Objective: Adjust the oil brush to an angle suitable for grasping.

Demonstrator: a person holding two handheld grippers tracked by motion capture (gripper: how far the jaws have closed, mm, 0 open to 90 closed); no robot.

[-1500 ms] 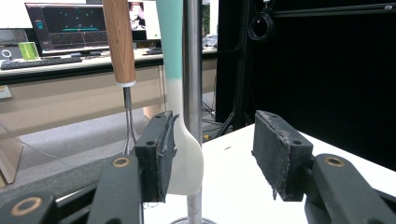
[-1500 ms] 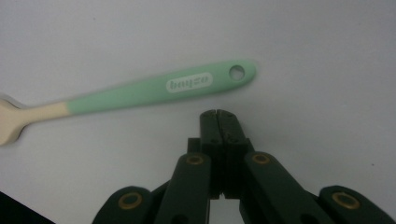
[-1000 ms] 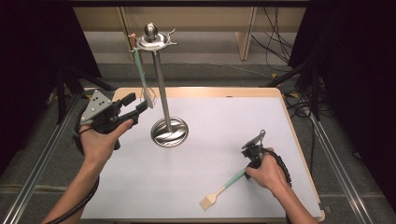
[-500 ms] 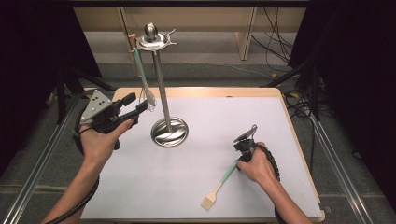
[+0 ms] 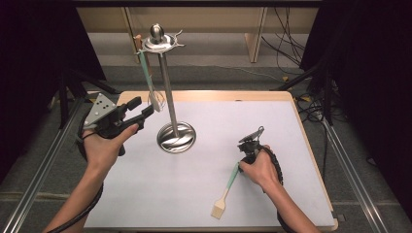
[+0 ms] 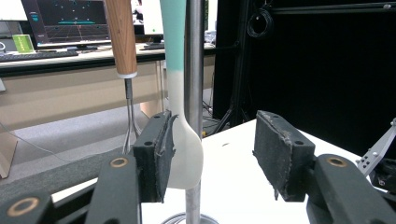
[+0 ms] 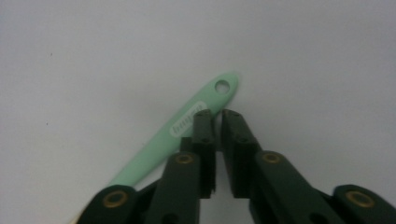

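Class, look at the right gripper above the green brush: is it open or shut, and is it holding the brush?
Shut, holding nothing. The right gripper has its jaws nearly together, and the green brush lies flat beside them.

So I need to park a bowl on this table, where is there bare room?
The far right of the white table is bare, between the rack base and the right edge. The near-left corner, below the left hand, is bare too. It is crowded around the rack and near the pastry brush beside the right gripper.
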